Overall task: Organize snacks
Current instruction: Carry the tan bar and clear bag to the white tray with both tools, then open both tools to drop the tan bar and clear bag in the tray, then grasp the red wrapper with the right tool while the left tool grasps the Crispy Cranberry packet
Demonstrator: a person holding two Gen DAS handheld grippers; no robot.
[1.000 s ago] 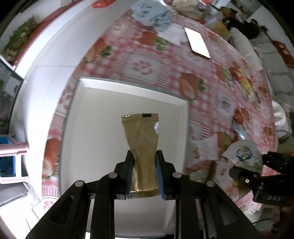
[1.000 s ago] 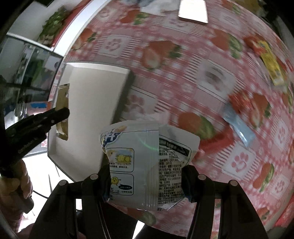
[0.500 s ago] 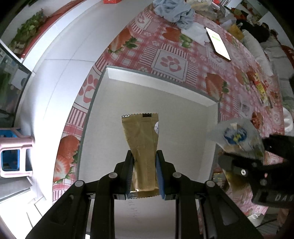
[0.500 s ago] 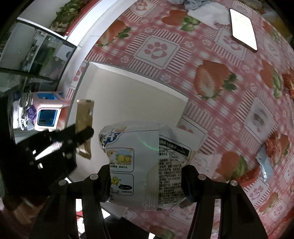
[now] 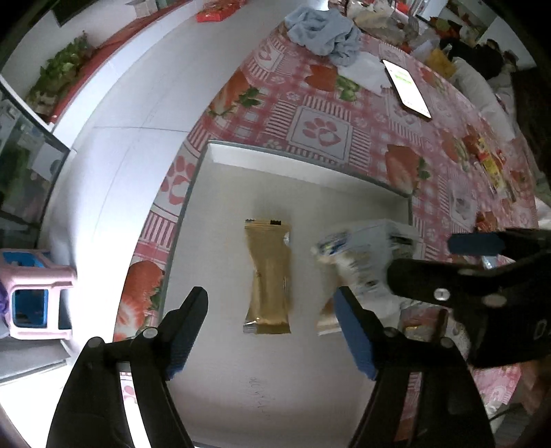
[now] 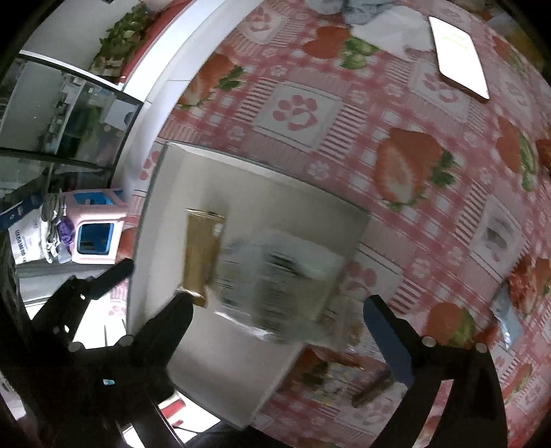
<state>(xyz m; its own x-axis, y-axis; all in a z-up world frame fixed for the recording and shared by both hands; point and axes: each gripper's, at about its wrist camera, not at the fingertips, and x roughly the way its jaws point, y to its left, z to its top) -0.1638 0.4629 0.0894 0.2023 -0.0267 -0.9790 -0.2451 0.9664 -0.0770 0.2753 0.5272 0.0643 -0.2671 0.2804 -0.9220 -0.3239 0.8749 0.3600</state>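
Note:
A gold snack packet [image 5: 269, 275] lies flat inside the white box [image 5: 220, 379]; it also shows in the right wrist view [image 6: 201, 255]. My left gripper [image 5: 272, 336] is open above the box, its jaws wide either side of the packet, not touching it. A white-and-blue snack bag [image 5: 361, 251] is blurred, in the air over the box's right side, free of both grippers; in the right wrist view the bag [image 6: 275, 293] sits between open jaws. My right gripper [image 6: 279, 331] is open and empty, and shows in the left wrist view [image 5: 482, 255].
The box sits on a table with a red strawberry cloth [image 5: 323, 127]. A phone [image 5: 406, 88], a blue cloth [image 5: 327, 31] and more snack packets [image 5: 489, 165] lie farther back. Loose packets [image 6: 344, 375] lie by the box's right edge. A pink stool [image 5: 31, 296] stands on the floor at left.
Both grippers have opened. The gold packet has dropped into the box. The white bag has left the right gripper and is falling over the box.

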